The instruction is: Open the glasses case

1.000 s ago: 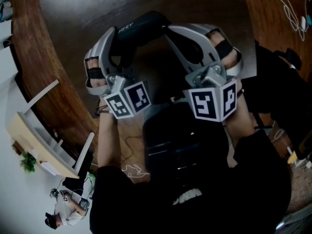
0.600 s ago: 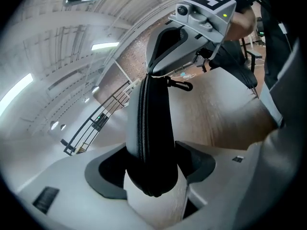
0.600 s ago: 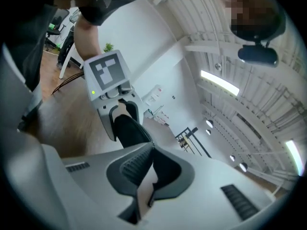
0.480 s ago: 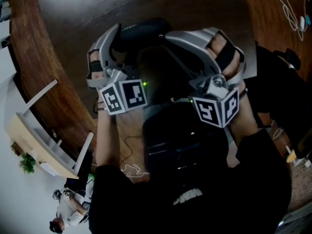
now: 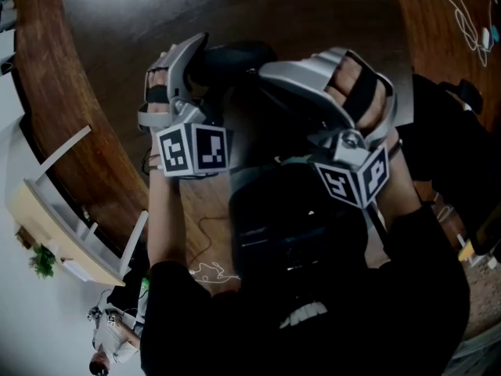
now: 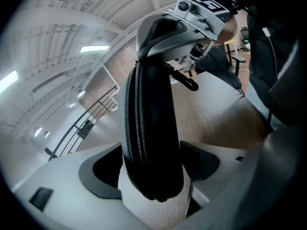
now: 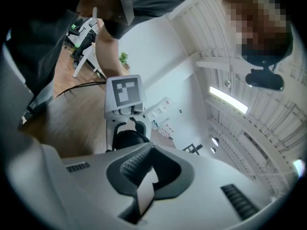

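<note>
While the glasses case (image 5: 235, 57) hangs in the air before the person's chest, the head view shows it between the left hand-held gripper (image 5: 188, 53) and the right hand-held gripper (image 5: 274, 73). Left gripper view: the jaws have just been opening and stand wide, with the case on edge between them, its zip (image 6: 135, 109) facing out, seemingly unsqueezed. Right gripper view: jaws pressed together, nothing visible between them. The case looks light, semi-stiff and smooth, so probably slippery; clamp its broad faces clear of the seam, then take the zip pull
</note>
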Motion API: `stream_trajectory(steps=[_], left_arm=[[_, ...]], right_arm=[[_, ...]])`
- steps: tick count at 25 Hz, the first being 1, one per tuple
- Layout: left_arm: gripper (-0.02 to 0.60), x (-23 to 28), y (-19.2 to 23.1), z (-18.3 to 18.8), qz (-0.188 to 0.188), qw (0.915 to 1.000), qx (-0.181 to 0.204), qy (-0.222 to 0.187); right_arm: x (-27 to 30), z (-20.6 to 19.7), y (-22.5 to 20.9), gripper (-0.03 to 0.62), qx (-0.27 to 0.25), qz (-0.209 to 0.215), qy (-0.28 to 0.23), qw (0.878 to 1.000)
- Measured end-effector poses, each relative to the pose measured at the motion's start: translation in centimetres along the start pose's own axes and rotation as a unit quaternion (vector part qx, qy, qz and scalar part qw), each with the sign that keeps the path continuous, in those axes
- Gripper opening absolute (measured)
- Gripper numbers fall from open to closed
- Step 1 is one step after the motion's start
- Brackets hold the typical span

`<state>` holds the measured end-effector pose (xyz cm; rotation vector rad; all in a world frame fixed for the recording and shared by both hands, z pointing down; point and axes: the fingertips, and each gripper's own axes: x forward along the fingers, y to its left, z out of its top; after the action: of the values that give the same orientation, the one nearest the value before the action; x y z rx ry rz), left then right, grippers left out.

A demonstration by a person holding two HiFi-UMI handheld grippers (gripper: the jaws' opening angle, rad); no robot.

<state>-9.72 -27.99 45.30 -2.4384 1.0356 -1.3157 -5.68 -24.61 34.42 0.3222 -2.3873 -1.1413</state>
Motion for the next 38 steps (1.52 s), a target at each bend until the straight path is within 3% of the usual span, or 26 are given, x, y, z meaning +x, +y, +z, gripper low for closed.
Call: stream_trajectory(steps=[4,10,16,21,26,33,38], left_arm=[[0.367,0.5,-1.9,0.5,-0.059,0.9980,0.018,-0.017],[0.285,-0.7,-1.2,1.2,-0.060,0.9962,-0.049,-0.040],[0.262,-0.9,-1.2,0.9,-0.066,0.9957,-0.052,-0.039],[0.259,-0.8,-2.2,0.9,-0.100,0.9925,-0.058,-0.038],[0.258,-1.5,-3.0,1.0,-0.146,0.9846,-0.085,-0.045],[0.258,-2.4,-2.5,1.5,-0.158,0.9724,-0.148,-0.088],[0.256,-3.4,-2.2,3.5,-0.169,0.9510,-0.213,-0.147]], right_arm=[[0.3,1.1,0.4,0.014,-0.014,0.010,-0.025,1.000],[0.0,-0.8,0.2,0.014,-0.012,0.020,-0.002,1.000],[-0.1,-2.2,1.4,0.014,-0.027,0.053,0.021,0.998],[-0.4,-3.0,2.3,0.014,-0.048,0.083,0.029,0.995],[-0.7,-4.7,3.3,0.014,-0.082,0.111,0.050,0.989],[0.0,-5.1,2.6,0.014,-0.028,0.091,0.048,0.994],[-0.2,-5.2,2.3,0.014,0.007,0.073,0.043,0.996]])
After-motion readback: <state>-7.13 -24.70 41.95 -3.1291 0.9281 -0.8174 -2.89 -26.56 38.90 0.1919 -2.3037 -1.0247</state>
